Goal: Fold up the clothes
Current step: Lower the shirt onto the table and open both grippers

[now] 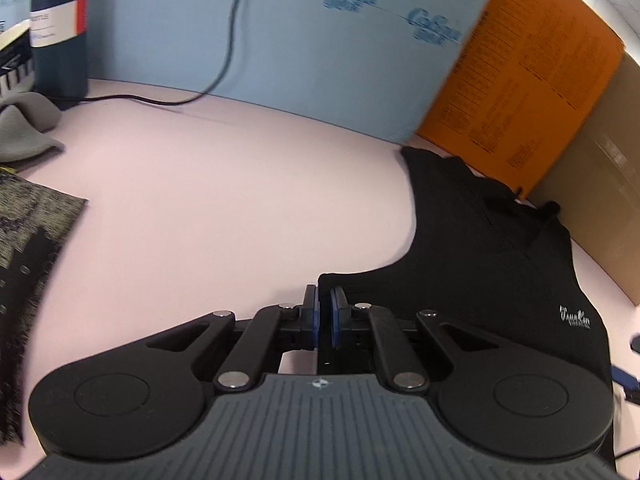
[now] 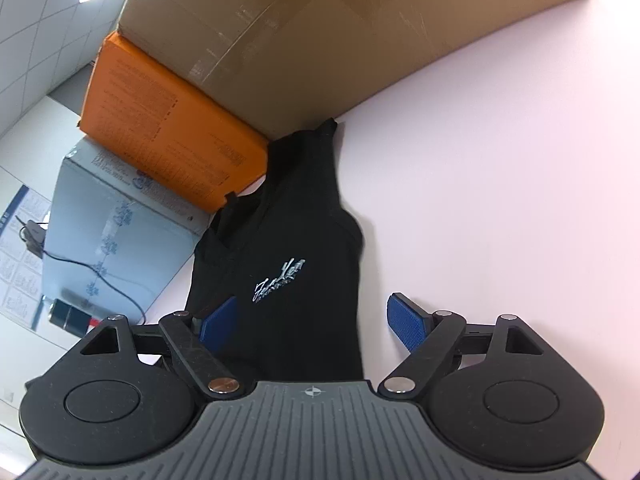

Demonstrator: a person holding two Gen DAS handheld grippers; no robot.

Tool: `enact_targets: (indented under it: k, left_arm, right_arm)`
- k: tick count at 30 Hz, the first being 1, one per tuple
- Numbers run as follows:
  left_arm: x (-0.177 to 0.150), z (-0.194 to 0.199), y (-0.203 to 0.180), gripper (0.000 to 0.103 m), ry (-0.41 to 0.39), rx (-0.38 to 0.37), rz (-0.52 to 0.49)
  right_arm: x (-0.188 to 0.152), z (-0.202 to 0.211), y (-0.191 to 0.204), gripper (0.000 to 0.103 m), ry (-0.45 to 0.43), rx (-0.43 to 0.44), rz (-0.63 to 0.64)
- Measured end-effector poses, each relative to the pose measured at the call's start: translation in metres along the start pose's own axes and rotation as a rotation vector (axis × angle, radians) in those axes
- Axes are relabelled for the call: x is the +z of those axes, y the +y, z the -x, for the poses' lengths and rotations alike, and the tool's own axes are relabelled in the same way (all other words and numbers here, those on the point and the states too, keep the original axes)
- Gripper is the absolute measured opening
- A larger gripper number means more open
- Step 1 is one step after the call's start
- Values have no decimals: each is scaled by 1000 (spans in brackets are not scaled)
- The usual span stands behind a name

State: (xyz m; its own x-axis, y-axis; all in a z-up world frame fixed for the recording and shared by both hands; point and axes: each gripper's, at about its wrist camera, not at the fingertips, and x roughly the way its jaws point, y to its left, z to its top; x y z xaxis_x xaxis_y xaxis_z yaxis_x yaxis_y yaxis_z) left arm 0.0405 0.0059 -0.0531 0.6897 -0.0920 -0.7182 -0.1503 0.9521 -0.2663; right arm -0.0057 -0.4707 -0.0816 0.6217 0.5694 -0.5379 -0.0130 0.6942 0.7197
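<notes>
Where the left view ends, grey cloth [image 1: 28, 128] beside bottle [image 1: 60, 28].

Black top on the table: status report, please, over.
Left gripper shut at black top's corner. Right gripper open, straddling it. Orange box touches its far edge.

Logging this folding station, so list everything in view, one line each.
black top: one, black with white script logo, spread on the table by the boxes
table: one, pale pink
orange box: one, behind the top
brown cardboard box: one, beside the orange box
blue foam board: one, light blue, at the table's back
cable: one, black, hanging over the board
grey cloth: one, far left
patterned cloth: one, dark and beige, left edge
left claw: shut at the top's corner
right claw: open, astride the top
</notes>
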Motion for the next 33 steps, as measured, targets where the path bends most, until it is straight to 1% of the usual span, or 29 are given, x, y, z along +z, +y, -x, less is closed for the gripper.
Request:
enact_targets:
  k: [4, 6, 7, 8, 10, 12, 13, 16, 17, 19, 20, 22, 23, 24, 25, 26, 27, 28, 29, 30, 31, 32, 33]
  left_arm:
    - [12, -3, 9, 5, -12, 21, -16]
    - [16, -5, 8, 5, 2, 23, -43]
    - [18, -4, 7, 6, 10, 31, -60]
    - [19, -3, 6, 9, 17, 41, -79]
    - [19, 4, 6, 10, -9, 84, -106]
    - [20, 9, 10, 10, -14, 112, -114]
    - [21, 13, 11, 10, -21, 105, -113]
    - [24, 25, 11, 9, -48, 75, -113]
    - [25, 28, 3, 9, -53, 37, -126]
    - [28, 26, -28, 9, -20, -90, -194]
    - [28, 23, -51, 11, 5, -165, -247]
    - [23, 16, -102, 19, 60, -306, -366]
    - [19, 12, -129, 30, 88, -365, -429]
    - [12, 9, -153, 41, 101, -403, -486]
    - [5, 5, -177, 45, 110, -435, -542]
    - [-3, 1, -198, 55, 111, -456, -595]
    - [-11, -5, -217, 68, 113, -460, -638]
    - [-18, -12, -233, 72, 122, -450, -668]
    - [-24, -18, -244, 73, 134, -450, -690]
    - [-30, -25, -255, 64, 148, -452, -709]
    - [-34, -28, -259, 47, 143, -466, -717]
    - [-33, -30, -256, 8, 137, -469, -695]
    - [-31, -31, -252, 3, 130, -468, -665]
  right_arm:
    - [-9, 9, -4, 81, -10, 13, -33]
    - [-12, 13, -5, 81, -10, 17, -55]
    - [-14, 16, -6, 81, -7, 19, -64]
    - [-17, 23, -8, 84, -1, 23, -76]
    - [-25, 30, -12, 87, 23, 54, -121]
    - [-35, 34, -18, 87, 50, 103, -200]
    - [-40, 36, -18, 87, 53, 114, -217]
    - [-49, 38, -12, 88, 64, 118, -211]
    - [-51, 39, -12, 88, 54, 119, -210]
    - [-53, 38, -10, 88, 24, 120, -203]
    - [-53, 40, -9, 88, -3, 118, -199]
    - [-53, 49, -7, 88, -77, 96, -185]
    - [-54, 56, -5, 88, -122, 79, -176]
    - [-55, 63, -4, 88, -165, 67, -175]
    - [-56, 71, -6, 88, -199, 61, -183]
    - [-58, 78, -7, 88, -233, 55, -191]
    - [-60, 84, -9, 88, -260, 51, -202]
    - [-62, 89, -13, 88, -273, 48, -218]
    - [-65, 93, -16, 89, -282, 45, -232]
    - [-67, 96, -18, 89, -282, 39, -243]
    - [-69, 98, -21, 89, -280, 33, -249]
    - [-71, 98, -21, 89, -275, 29, -245]
    - [-71, 98, -21, 89, -266, 32, -236]
